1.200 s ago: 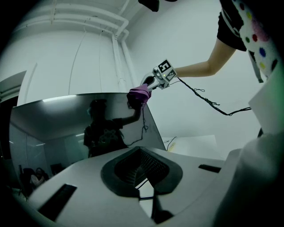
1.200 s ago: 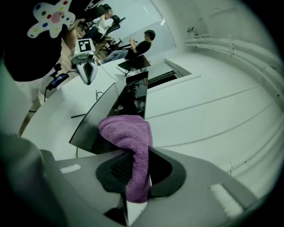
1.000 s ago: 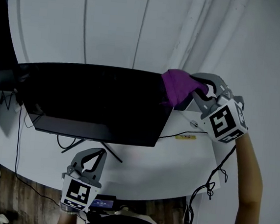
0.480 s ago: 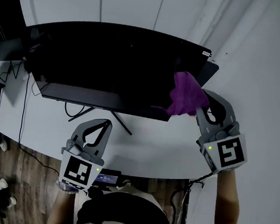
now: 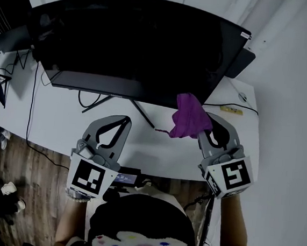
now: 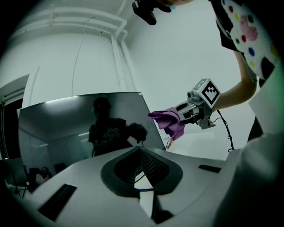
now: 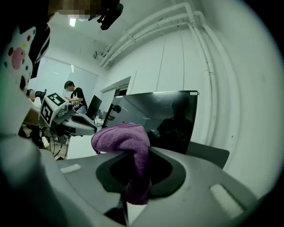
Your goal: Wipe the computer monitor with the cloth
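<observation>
- Right tool (image 5: pixel 203 125): jaws closed on a purple cloth (image 5: pixel 188 116), which bunches above the jaws and hangs down between them
- Left tool (image 5: pixel 119 126): jaws together with nothing between them, held over the front part of the white surface (image 5: pixel 51 116), well apart from the right tool
- Cloth: in the air just in front of the lower right corner of the monitor (image 5: pixel 134 45); contact with the screen cannot be told
- Monitor: dark screen, upright on a splayed stand (image 5: pixel 142 113) on the surface, reflecting the person
- Cable (image 5: pixel 30 113): runs from the monitor's left end across the surface and over its front edge
</observation>
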`<state>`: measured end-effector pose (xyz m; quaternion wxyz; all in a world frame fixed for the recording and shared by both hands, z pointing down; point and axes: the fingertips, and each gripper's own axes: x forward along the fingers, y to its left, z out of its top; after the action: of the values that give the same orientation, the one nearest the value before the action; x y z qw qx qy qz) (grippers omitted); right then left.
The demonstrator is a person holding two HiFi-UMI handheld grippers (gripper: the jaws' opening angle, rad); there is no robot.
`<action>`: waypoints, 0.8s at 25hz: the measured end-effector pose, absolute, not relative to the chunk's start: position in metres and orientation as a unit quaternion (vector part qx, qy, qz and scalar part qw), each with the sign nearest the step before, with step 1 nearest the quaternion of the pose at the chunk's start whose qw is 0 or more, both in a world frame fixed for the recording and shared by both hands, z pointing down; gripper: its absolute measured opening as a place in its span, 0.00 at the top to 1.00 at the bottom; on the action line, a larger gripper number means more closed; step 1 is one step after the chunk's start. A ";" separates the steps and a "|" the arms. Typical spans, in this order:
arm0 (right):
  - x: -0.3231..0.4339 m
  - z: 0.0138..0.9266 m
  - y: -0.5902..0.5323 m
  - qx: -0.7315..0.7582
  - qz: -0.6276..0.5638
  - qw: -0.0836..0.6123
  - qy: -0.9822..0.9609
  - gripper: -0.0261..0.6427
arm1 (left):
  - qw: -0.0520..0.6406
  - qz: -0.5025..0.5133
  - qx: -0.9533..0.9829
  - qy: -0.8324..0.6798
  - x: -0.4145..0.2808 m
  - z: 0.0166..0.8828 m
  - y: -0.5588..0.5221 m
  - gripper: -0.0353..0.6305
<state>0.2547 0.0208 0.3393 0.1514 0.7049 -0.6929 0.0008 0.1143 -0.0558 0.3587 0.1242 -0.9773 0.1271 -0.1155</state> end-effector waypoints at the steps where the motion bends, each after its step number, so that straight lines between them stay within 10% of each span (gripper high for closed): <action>1: 0.252 0.344 0.021 0.704 0.005 0.149 -0.695 0.86 | 0.123 -0.117 -0.977 0.128 0.114 0.361 -0.055 0.94; 20: 0.236 0.420 0.046 0.715 0.103 0.132 -0.679 0.86 | 0.108 -0.154 -0.973 0.133 0.103 0.392 -0.053 0.94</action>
<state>0.2363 0.0464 0.4196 0.1324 0.7146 -0.6791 0.1029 0.1031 -0.0534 0.3918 0.1081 -0.9731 0.1335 -0.1537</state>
